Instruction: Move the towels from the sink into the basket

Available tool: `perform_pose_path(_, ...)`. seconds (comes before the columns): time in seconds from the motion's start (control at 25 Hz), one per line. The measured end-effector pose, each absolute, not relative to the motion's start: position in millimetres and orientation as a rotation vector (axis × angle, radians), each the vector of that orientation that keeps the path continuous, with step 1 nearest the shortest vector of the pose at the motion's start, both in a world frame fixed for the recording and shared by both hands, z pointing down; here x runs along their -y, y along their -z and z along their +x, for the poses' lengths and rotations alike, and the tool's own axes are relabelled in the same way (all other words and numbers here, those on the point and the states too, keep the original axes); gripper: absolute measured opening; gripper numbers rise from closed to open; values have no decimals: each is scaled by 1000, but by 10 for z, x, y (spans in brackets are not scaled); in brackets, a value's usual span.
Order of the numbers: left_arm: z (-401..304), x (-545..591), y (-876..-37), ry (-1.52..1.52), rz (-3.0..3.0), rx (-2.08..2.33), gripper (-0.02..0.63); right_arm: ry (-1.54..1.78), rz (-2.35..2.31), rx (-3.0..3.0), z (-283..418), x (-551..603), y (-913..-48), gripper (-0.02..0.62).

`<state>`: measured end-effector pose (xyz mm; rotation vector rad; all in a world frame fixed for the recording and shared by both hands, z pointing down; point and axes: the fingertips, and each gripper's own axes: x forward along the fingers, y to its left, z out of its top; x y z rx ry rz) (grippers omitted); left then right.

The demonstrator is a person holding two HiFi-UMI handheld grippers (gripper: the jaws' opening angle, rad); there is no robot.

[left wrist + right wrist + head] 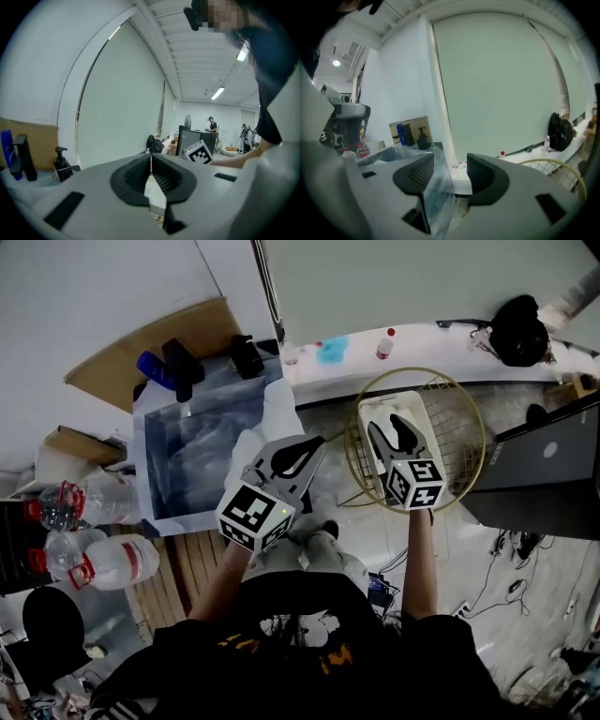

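Plainly, cloth and clear film cannot be told apart here: pale blue-grey folds (202,460) lie inside the sink (141,470), and a white fold (274,413) drapes over its right rim; whether either is a towel I cannot tell. The left gripper (305,454) hangs just beside that rim, over the white fold; in the left gripper view its jaws meet at the tips (150,161), closed, with only a pale surface showing through the gap lower down. The right gripper (392,432) hangs over the round wire basket (461,427), which stands just right of the sink; in the right gripper view its jaws stand apart (450,171), holding nothing, the film-draped corner of the sink showing beyond them. Dark pump bottles (183,367) and a blue bottle (153,368) stand at the sink's far edge; water bottles (112,561) with red caps lie to its left; a black bag (518,329) sits on the white ledge (431,338) beyond the basket.
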<state>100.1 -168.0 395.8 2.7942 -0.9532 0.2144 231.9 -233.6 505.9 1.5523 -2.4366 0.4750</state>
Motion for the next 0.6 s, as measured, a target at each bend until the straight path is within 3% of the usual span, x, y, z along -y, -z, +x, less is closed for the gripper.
perform_pose_path(0.28, 228, 1229, -4024, -222, 2766, 979, 12, -430, 1497, 2526, 1371, 1808, -4703, 221)
perform_pose_path(0.6, -626, 915, -4185, -219, 2698, 1058, 12, -472, 1349, 2523, 300, 1464, -4972, 222)
